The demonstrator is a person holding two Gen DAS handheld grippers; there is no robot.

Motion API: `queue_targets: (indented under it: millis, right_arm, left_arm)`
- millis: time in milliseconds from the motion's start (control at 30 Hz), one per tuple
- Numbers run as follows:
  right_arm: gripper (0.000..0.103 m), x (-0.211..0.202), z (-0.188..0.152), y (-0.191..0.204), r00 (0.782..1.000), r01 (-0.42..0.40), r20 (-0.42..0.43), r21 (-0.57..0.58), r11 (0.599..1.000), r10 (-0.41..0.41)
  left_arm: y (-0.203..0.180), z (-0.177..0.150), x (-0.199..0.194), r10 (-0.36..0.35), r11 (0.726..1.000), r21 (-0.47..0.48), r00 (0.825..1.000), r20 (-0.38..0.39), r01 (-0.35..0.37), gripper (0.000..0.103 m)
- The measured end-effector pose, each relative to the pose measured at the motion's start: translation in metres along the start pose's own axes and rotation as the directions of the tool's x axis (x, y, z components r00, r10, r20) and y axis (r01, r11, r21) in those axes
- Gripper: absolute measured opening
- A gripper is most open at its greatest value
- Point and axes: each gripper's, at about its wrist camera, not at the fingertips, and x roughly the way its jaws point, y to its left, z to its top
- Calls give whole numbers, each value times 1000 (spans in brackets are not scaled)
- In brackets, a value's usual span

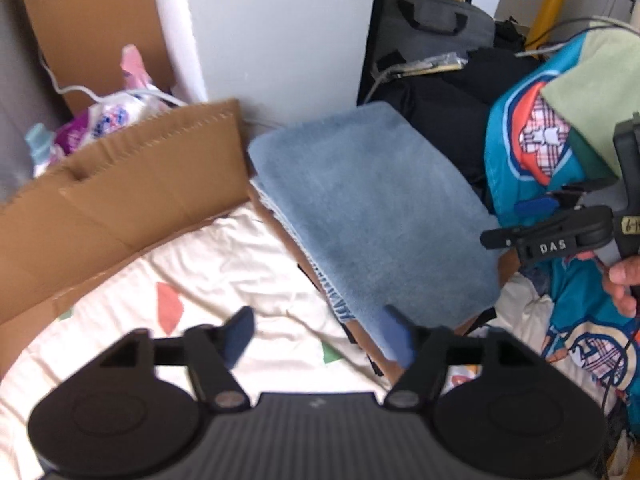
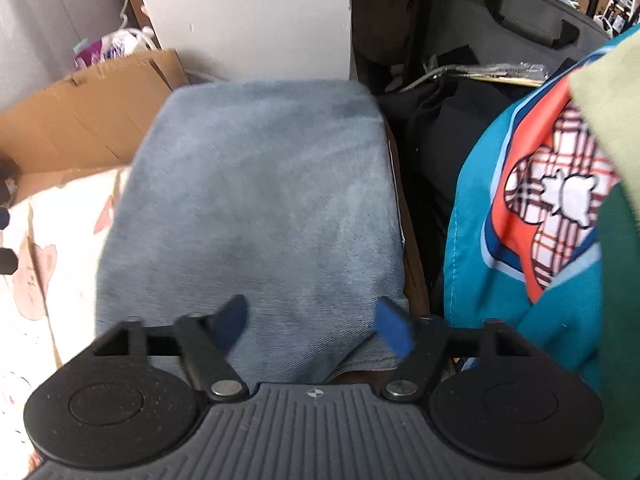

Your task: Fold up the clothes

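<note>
A folded grey-blue fleece garment [image 1: 372,208] lies flat on top of a cardboard box, and fills the middle of the right wrist view as the same folded garment [image 2: 256,216]. My left gripper [image 1: 320,338] hangs open above the garment's near left edge and the bedsheet, nothing between its blue pads. My right gripper [image 2: 312,326] is open just above the garment's near edge, its pads clear of the cloth. The right gripper [image 1: 532,220] also shows at the right of the left wrist view, held by a hand [image 1: 622,284].
A cream patterned bedsheet [image 1: 224,280] lies left of the box. A cardboard flap [image 1: 132,184] stands behind it. A pile of teal, orange and green clothes [image 2: 540,216] rises on the right. Dark bags [image 1: 440,92] and a white pillar [image 1: 276,28] stand behind.
</note>
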Motion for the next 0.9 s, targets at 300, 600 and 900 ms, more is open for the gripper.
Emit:
queue_targets:
  millis: [300,600,900]
  right_arm:
    - [96,-57,8,9,999,-32,15,75,997,31]
    - [102,-120,16,17,999,-48,5,133,990,47]
    - [102,-194,34,22,999,-46,-5,202,978,48]
  left_arm:
    - [3,2,-72,41,998,-47,999,1,-41,86]
    - [21,-3,-149,136,981,-139,991,5,-134,102]
    - [47,-17,-229,189,950,-250,982,-5,-184,102]
